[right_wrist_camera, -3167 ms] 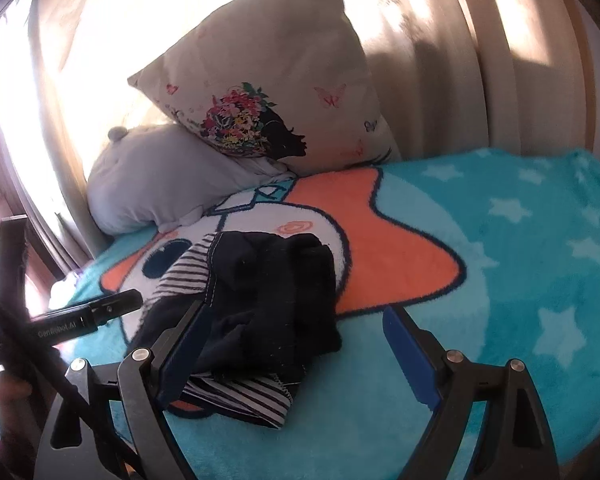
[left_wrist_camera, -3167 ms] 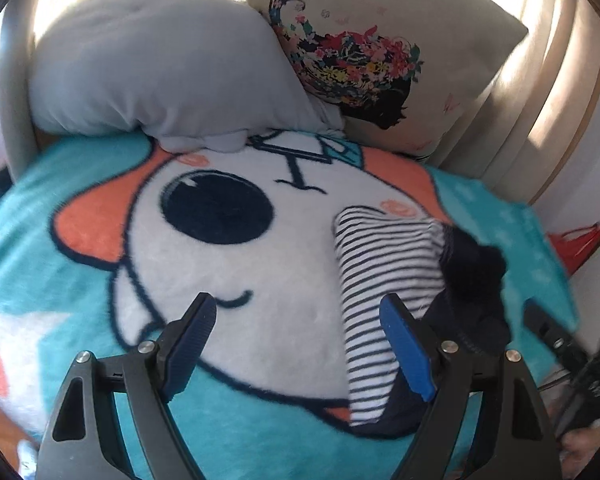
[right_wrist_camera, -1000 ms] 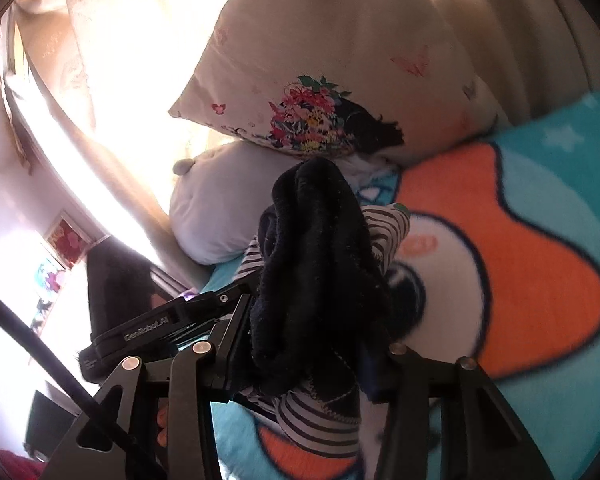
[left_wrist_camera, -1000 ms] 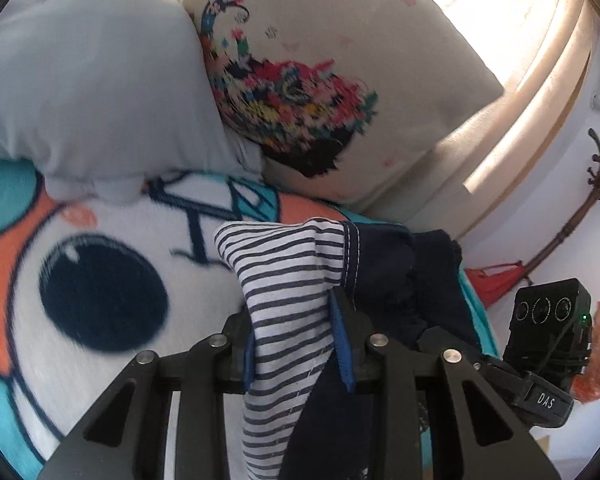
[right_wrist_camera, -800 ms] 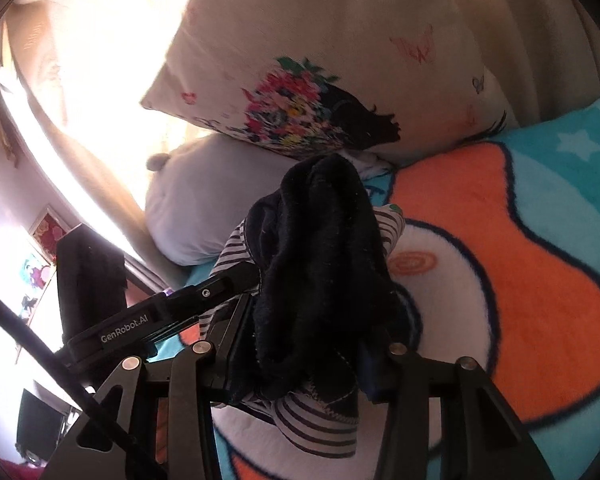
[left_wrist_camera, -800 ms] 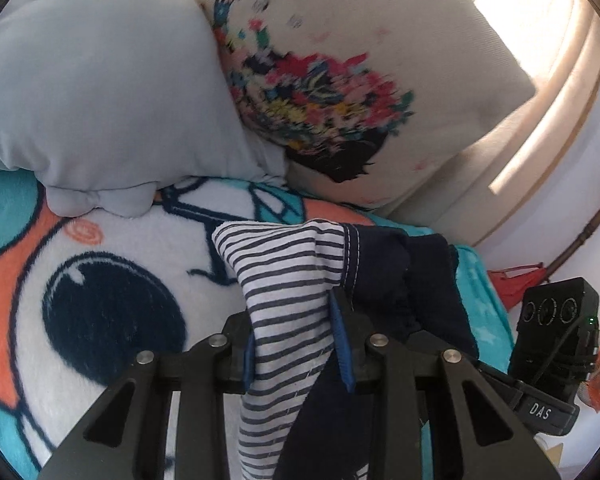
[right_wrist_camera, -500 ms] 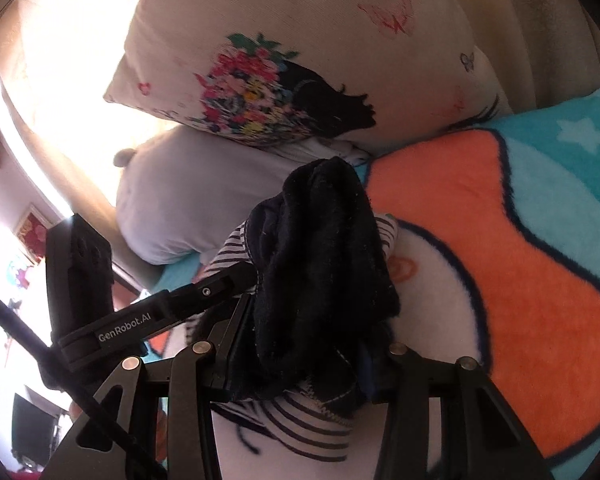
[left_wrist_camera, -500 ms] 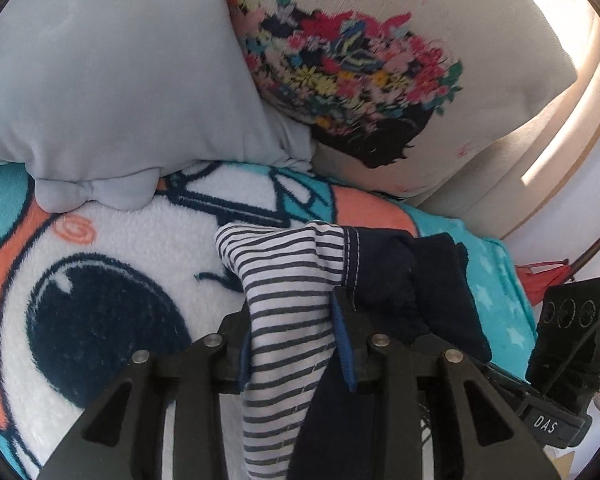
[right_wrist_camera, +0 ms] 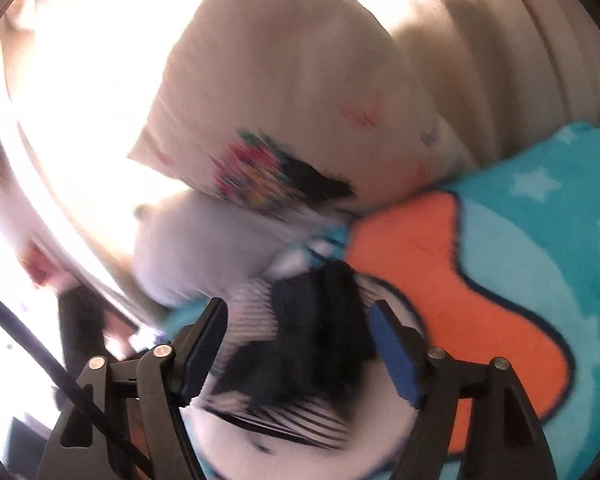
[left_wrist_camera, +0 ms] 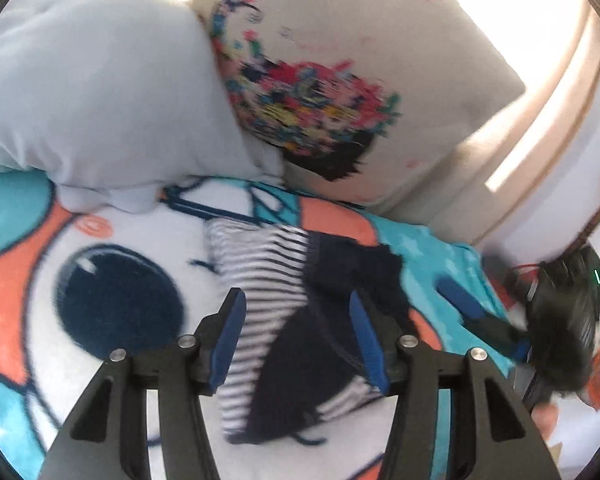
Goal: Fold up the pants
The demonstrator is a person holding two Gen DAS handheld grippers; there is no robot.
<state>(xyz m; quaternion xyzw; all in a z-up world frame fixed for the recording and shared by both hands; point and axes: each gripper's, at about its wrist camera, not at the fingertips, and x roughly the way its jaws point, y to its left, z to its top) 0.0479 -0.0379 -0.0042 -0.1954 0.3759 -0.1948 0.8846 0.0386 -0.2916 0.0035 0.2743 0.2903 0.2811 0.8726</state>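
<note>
On the bed blanket (left_wrist_camera: 412,240), just short of the pillows (left_wrist_camera: 100,92): folded pants (left_wrist_camera: 300,320) set down, release step.
Navy bundle with striped lining showing. Left gripper (left_wrist_camera: 296,324) and right gripper (right_wrist_camera: 298,348) have both just been opening, fingers clear of the cloth between them; next I'd back both straight off without snagging.

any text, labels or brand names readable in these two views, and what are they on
None can be read.
Right gripper body, seen in the left wrist view: any label is lost in motion blur.
Floral pillow: a flower print with small dark squiggles above it, too blurred to read.
Blanket: cartoon shapes and stars, no lettering.
Pants: stripes only, no tag showing.
</note>
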